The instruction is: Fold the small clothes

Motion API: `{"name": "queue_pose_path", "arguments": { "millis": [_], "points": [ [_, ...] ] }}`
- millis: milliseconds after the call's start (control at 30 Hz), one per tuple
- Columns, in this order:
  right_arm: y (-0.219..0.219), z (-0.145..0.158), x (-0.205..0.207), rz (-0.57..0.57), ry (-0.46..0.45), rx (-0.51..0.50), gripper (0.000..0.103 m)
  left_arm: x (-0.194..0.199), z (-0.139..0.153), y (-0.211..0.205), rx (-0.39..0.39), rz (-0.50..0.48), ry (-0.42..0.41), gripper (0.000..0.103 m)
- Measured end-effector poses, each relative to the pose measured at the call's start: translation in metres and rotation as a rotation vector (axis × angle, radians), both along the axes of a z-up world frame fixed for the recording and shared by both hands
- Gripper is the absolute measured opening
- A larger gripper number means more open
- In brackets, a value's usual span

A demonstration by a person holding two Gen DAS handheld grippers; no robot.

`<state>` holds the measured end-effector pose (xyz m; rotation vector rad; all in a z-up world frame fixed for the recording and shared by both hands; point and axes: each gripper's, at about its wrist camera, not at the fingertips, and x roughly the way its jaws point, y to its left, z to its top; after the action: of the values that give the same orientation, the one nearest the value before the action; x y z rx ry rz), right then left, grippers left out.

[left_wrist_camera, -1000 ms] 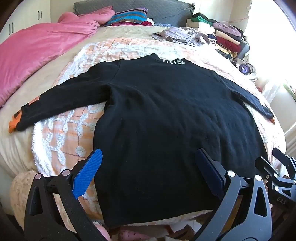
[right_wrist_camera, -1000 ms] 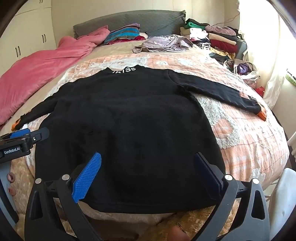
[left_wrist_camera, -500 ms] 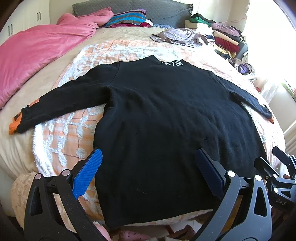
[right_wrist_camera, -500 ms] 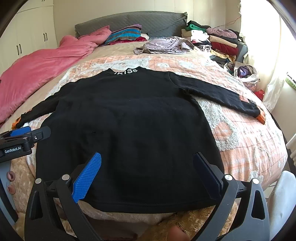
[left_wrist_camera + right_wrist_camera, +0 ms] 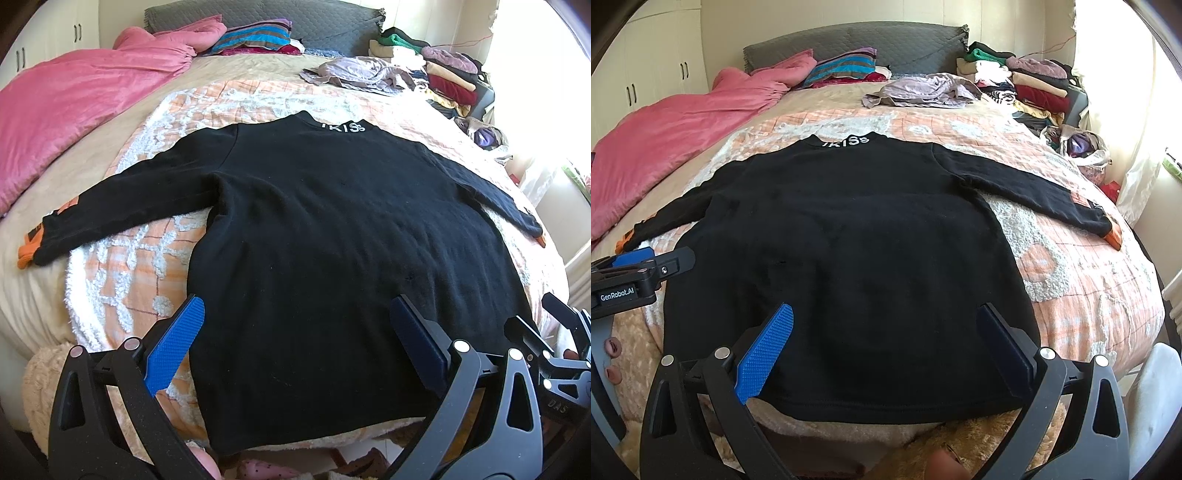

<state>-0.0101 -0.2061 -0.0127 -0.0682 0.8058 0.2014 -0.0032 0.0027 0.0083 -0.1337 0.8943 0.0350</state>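
Bedroom's cluttered, black sweater [image 5: 332, 236] lies flat mid-frame on the bed [image 5: 122, 269], both my left gripper [image 5: 295, 343] and right gripper [image 5: 882, 347] jaws wide open and empty, so I might snag the fuzzy blanket [image 5: 1082, 280] too.

— What sort of room is it?
— A bedroom. A wide bed [image 5: 1089, 295] fills most of it, under an orange-and-white tufted cover, with a grey quilted headboard [image 5: 897, 44] against a cream wall [image 5: 849, 14].
— And to the left?
— White wardrobe doors [image 5: 653, 77] with dark handles, and a pink duvet [image 5: 81, 99] bunched along that side of the bed.
— The light?
— Strong daylight comes from a window [image 5: 1123, 66] on the right and washes out that edge. Folded clothes [image 5: 1027, 81] are stacked beside the headboard, and striped pillows [image 5: 255, 37] lie at the head.
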Motion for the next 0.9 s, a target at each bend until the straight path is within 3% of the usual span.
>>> {"name": "queue_pose_path", "arguments": {
  "millis": [900],
  "points": [
    [0.0025,0.0017,0.0038,0.000,-0.004,0.003,0.099,0.0070,0.0015,-0.0044,0.007,-0.011,0.000,0.095]
  ]
}}
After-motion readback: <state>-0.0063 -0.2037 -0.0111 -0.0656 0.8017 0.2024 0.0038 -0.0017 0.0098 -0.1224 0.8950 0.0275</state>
